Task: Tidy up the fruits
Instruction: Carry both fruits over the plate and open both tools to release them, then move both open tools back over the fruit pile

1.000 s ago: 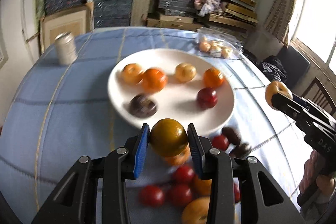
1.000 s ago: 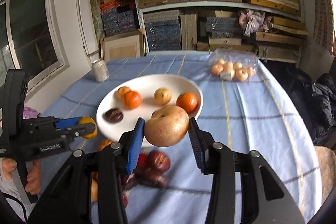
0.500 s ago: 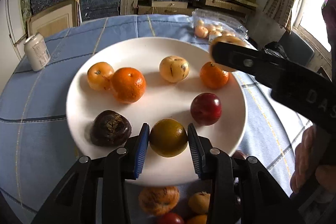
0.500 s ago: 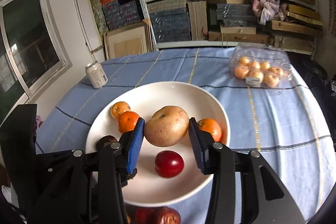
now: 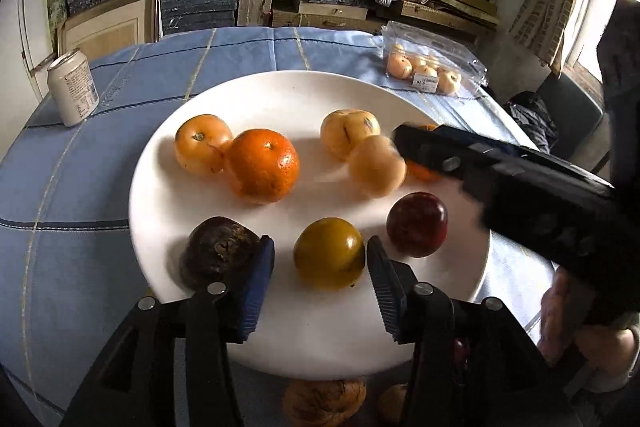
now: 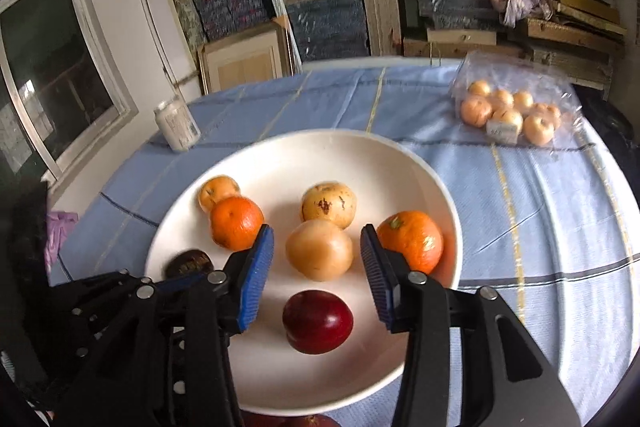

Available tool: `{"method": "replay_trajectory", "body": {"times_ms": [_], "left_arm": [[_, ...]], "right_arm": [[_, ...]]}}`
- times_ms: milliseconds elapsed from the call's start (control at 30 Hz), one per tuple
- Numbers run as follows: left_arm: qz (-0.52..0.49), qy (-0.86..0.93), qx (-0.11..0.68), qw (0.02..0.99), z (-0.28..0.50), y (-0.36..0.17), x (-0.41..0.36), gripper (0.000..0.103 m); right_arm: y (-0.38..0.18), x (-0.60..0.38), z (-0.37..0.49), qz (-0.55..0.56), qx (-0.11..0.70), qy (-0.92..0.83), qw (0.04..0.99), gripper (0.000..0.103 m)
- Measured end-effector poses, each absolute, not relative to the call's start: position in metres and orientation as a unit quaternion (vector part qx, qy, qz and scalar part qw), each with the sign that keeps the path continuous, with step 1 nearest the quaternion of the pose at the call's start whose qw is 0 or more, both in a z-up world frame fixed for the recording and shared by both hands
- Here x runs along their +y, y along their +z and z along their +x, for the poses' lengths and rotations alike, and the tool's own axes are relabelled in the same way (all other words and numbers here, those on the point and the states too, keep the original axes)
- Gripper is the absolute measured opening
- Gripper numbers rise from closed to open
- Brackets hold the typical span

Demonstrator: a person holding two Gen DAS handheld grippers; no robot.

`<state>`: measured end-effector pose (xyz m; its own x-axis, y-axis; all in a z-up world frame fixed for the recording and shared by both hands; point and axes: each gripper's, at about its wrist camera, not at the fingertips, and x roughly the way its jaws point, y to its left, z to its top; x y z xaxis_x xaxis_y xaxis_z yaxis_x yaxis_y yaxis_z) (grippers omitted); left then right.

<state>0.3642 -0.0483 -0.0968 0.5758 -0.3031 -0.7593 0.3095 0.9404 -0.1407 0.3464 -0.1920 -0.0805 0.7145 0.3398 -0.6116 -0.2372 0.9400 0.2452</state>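
Left gripper: the left gripper (image 5: 320,267) sits low in the left wrist view, its blue-padded jaws opening, with clear gaps either side of the round olive-yellow fruit (image 5: 329,253) between them; the fruit rests on the plate, no longer gripped.
Right gripper: the right gripper (image 6: 317,259) has its jaws opening around the pale tan, blurred round fruit (image 6: 319,250) at the centre of the right wrist view; the pads do not seem to press it.
Plate: the wide white round plate (image 5: 280,87) fills the middle of both views on the blue checked tablecloth (image 5: 72,187).
Already on plate: a bright orange mandarin (image 5: 262,165) touching a pale orange persimmon-like fruit (image 5: 202,143) at upper left; a spotted yellow fruit (image 5: 350,133) just beside the tan one; a dark red plum (image 5: 417,223) at right; a wrinkled dark purple fruit (image 5: 218,257) against the left jaw's outer side.
Still off the plate: orange fruit (image 5: 324,401) shows below the plate's near rim, at the bottom of the frame.
Risk, rolling: the tan fruit looks in motion, so in my judgement it may roll into the spotted fruit or the plum.
Risk, withdrawal: pulling the left gripper back could drag the olive fruit or nudge the purple one toward the rim.
Risk, collision: the two grippers are close over the plate and could knock each other.
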Motion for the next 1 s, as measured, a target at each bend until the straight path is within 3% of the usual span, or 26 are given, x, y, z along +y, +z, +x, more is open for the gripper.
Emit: {"method": "replay_trajectory", "body": {"times_ms": [100,267,333,433,600,833,1000], "left_arm": [[0.002,-0.164,0.419,0.893,0.359,-0.086,-0.042,0.05],[-0.013,-0.152,0.402,0.903,0.336,-0.062,-0.017,0.051],[-0.007,-0.138,0.392,0.91,0.318,-0.054,-0.005,0.059],[-0.001,-0.122,0.382,0.916,0.291,-0.05,0.011,0.06],[-0.026,-0.104,0.383,0.918,0.245,-0.064,0.04,0.06],[-0.039,-0.093,0.403,0.91,0.218,-0.093,0.056,0.06],[-0.021,-0.106,0.394,0.913,0.213,-0.093,0.046,0.06]], "right_arm": [[-0.058,-0.199,0.325,0.071,0.313,0.15,0.935,0.047],[-0.034,-0.216,0.276,0.082,0.277,0.143,0.947,0.063],[-0.033,-0.221,0.251,0.08,0.264,0.133,0.952,0.068],[-0.04,-0.227,0.216,0.077,0.248,0.116,0.959,0.076],[-0.066,-0.224,0.164,0.077,0.23,0.108,0.964,0.078],[-0.077,-0.206,0.115,0.047,0.213,0.136,0.967,0.09],[-0.085,-0.195,0.106,0.032,0.232,0.145,0.961,0.091]]}}
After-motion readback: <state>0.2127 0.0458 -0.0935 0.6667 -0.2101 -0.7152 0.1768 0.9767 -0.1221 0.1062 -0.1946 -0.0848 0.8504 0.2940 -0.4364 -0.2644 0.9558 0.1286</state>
